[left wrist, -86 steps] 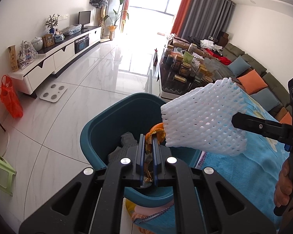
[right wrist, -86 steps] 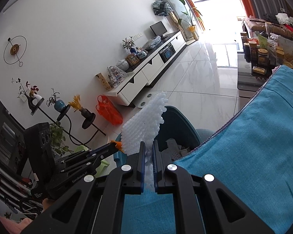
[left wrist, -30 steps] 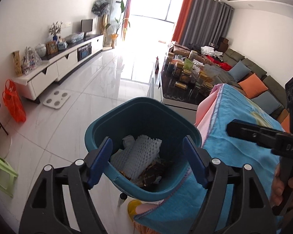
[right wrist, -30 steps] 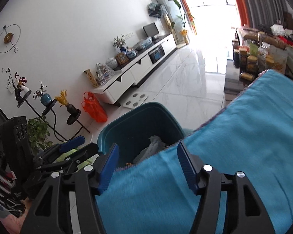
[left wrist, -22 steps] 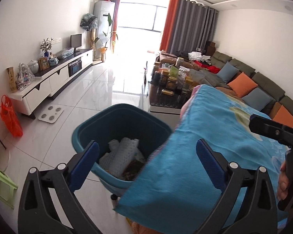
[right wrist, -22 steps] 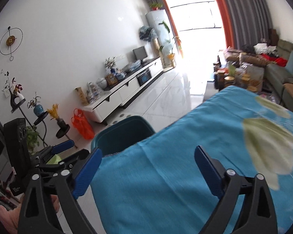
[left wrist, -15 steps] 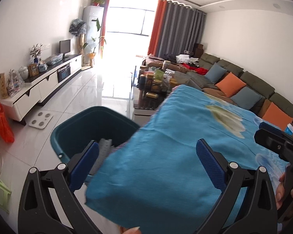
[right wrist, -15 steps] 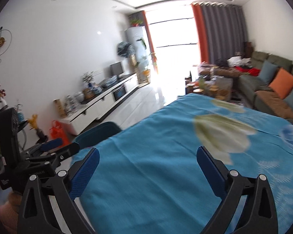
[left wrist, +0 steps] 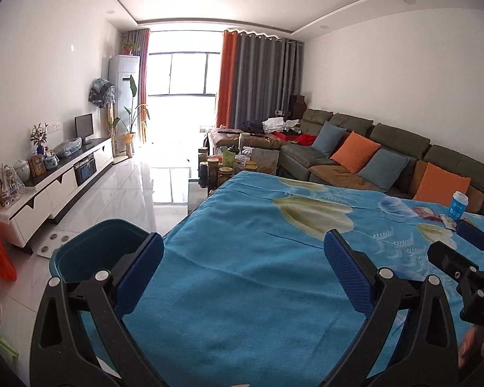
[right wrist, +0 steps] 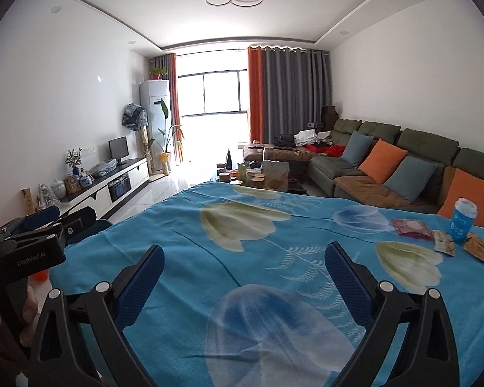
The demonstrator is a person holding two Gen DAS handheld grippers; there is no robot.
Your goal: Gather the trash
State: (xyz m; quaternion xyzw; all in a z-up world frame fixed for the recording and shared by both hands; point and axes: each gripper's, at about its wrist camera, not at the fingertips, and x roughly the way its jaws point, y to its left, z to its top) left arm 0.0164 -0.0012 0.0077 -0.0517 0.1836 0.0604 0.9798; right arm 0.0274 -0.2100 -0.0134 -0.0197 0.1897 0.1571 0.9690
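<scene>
A bright living room with glossy white floor tiles frames a worktop (right wrist: 184, 258) draped in soft blue floral cloth. The left tool (left wrist: 243, 274) and right tool (right wrist: 243, 277) both hover above it spread wide, gripping nothing. Crinkly wrappers (right wrist: 411, 228) and a blue cup (right wrist: 464, 220) lie at the far right; the teal bin (left wrist: 90, 254) stands beside the left edge.

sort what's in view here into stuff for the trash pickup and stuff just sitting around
For the job:
- teal plastic bin
- red snack wrapper
- pale crumpled wrapper
- orange-brown snack packet
- blue paper cup, possibly trash
- open left gripper
- open right gripper

Lying about:
- orange cushions
- jars on coffee table
</scene>
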